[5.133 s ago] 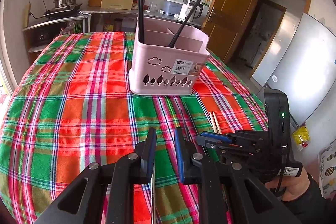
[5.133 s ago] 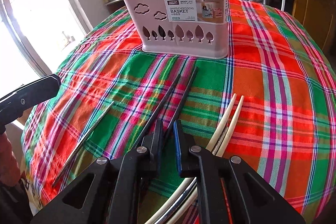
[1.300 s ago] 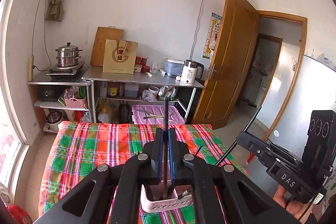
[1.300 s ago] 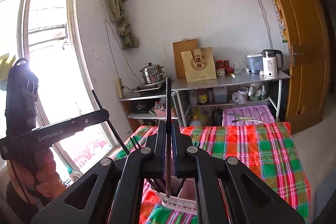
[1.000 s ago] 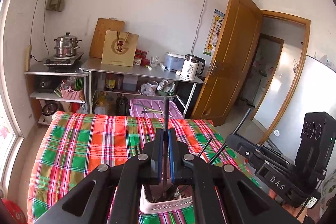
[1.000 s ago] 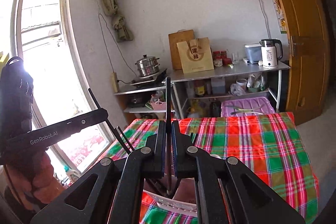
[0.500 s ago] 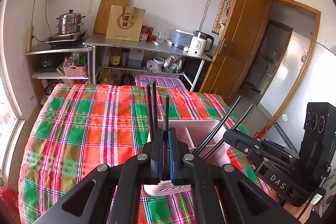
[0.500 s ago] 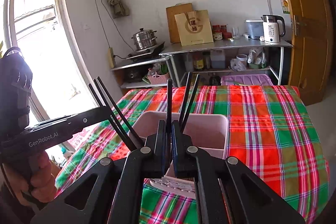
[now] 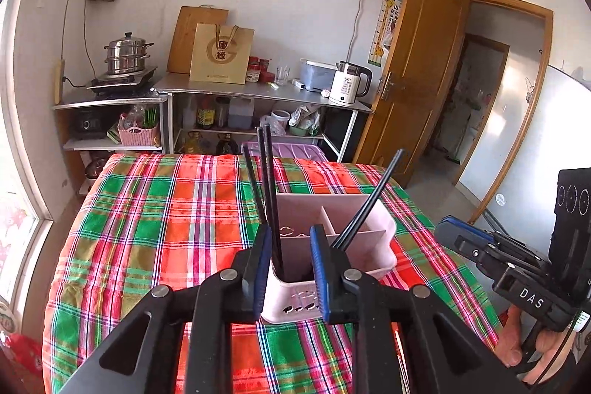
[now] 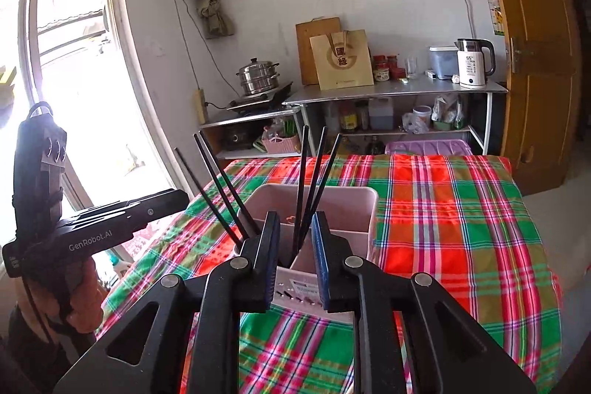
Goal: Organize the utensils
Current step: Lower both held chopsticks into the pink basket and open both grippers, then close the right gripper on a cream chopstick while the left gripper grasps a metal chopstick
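Note:
A pink divided basket (image 9: 373, 246) stands on the plaid table. Black chopsticks (image 9: 266, 180) lean in its left compartment and another pair (image 9: 369, 202) leans in the right one. My left gripper (image 9: 290, 242) hovers over the near left corner with its jaws opening. A chopstick stands loose between the pads, which do not press on it. My right gripper (image 10: 293, 246) hangs over the basket (image 10: 354, 205) too, jaws opening, with black chopsticks (image 10: 314, 180) rising free between its fingers. Each gripper shows in the other's view: the right gripper (image 9: 452, 231) and the left gripper (image 10: 173, 198).
The red and green plaid tablecloth (image 9: 155, 231) covers the whole table. Behind it stand a purple bin (image 9: 295, 150), metal shelves with a white kettle (image 9: 347, 84) and a steamer pot (image 9: 125, 54), and a wooden door (image 9: 417, 69). A bright window (image 10: 74, 61) is at the left.
Both grippers sank toward the basket, each shut on a black chopstick. Now both pairs of jaws have parted and the chopsticks stand in the basket.

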A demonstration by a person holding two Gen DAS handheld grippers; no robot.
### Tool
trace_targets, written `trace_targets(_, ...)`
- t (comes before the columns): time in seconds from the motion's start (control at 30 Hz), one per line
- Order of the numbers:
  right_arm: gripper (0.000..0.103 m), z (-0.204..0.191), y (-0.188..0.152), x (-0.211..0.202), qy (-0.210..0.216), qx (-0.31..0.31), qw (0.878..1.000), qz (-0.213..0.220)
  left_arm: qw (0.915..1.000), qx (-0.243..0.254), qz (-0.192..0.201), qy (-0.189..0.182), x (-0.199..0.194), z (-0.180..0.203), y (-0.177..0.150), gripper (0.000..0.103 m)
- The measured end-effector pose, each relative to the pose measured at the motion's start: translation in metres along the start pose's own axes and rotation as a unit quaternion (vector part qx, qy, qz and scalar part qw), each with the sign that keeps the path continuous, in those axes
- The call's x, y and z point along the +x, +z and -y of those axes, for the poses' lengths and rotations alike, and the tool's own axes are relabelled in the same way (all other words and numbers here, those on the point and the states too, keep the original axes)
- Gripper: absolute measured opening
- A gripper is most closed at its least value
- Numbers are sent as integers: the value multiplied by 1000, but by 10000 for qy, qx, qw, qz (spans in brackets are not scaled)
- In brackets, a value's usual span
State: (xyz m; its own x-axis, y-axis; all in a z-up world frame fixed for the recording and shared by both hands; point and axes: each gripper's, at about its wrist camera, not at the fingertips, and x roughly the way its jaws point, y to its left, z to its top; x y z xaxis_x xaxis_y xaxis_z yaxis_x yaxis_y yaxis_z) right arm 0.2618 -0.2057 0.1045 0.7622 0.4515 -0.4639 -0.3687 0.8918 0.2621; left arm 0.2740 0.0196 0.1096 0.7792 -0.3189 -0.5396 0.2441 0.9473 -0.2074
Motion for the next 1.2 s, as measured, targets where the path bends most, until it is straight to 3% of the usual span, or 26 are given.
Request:
trace_targets(0.43,19,13,-53,-57,-77,138,9999,-11,9997,162,161,-91,-58,11,-64,21)
trace_targets(0.8,18,43,-111,-49,-260,597,9959,-635,9978,341,-574,-58,-47,14,-140,21)
trace_targets(1.2,18,49,-146,-23,-431,601,9894,-1253,9911,367,-1277,13,-14,13,-184,21)
